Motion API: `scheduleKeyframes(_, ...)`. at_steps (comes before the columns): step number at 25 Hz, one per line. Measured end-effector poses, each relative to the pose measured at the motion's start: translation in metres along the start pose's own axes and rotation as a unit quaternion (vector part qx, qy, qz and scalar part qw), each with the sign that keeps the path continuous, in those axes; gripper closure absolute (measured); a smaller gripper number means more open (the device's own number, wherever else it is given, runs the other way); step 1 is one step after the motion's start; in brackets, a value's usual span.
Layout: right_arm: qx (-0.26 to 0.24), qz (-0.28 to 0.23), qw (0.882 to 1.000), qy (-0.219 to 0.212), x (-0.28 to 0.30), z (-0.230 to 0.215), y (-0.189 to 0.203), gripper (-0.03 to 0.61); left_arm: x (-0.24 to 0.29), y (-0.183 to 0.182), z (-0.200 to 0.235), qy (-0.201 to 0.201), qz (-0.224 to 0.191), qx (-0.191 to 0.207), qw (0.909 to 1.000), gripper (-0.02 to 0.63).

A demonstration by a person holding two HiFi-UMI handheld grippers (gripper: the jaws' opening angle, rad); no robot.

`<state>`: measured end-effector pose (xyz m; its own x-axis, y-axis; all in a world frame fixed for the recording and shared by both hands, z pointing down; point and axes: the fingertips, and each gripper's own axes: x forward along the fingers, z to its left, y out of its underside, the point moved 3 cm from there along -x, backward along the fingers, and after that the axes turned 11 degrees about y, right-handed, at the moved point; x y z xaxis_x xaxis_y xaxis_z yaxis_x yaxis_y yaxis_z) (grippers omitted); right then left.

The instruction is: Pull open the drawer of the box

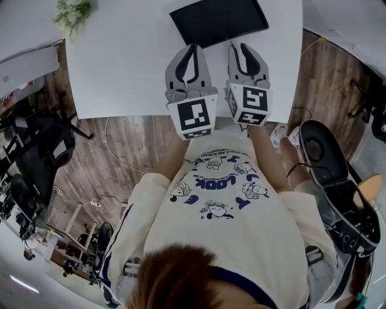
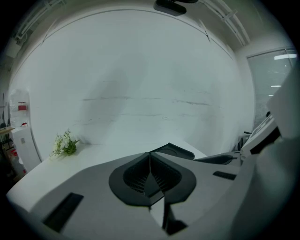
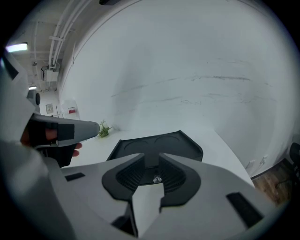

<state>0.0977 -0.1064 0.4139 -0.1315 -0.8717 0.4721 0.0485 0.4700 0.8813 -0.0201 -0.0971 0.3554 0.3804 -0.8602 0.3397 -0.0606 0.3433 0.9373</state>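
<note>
We saw the box (image 3: 157,146) lying flat on the white table (image 1: 120,60) at its far side. Its long axis ran left to right, slightly skewed with the right end farther from us. The front face pointed back at us, with a small silver knob (image 3: 157,179) at its middle. It was black, low and tray-like, with a raised rim and two shallow round recesses side by side on top. The right gripper (image 3: 151,161) pointed straight at that front, fingers a narrow gap apart with nothing gripped. The knob showed in line with the gap; we couldn't tell whether they touched. The left gripper (image 2: 150,157) sat just beside it, fingers pressed together and empty, aimed past the box's left end. A small green plant (image 1: 72,12) stood well apart at the table's far left.
</note>
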Motion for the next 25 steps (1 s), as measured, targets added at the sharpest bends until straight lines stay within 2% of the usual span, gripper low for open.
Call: scheduleKeyframes(25, -0.025, 0.068, 0.997, -0.026, 0.046, -0.003, 0.048, 0.465, 0.024, 0.031, 0.01, -0.022, 0.035, -0.032, 0.9986, 0.595)
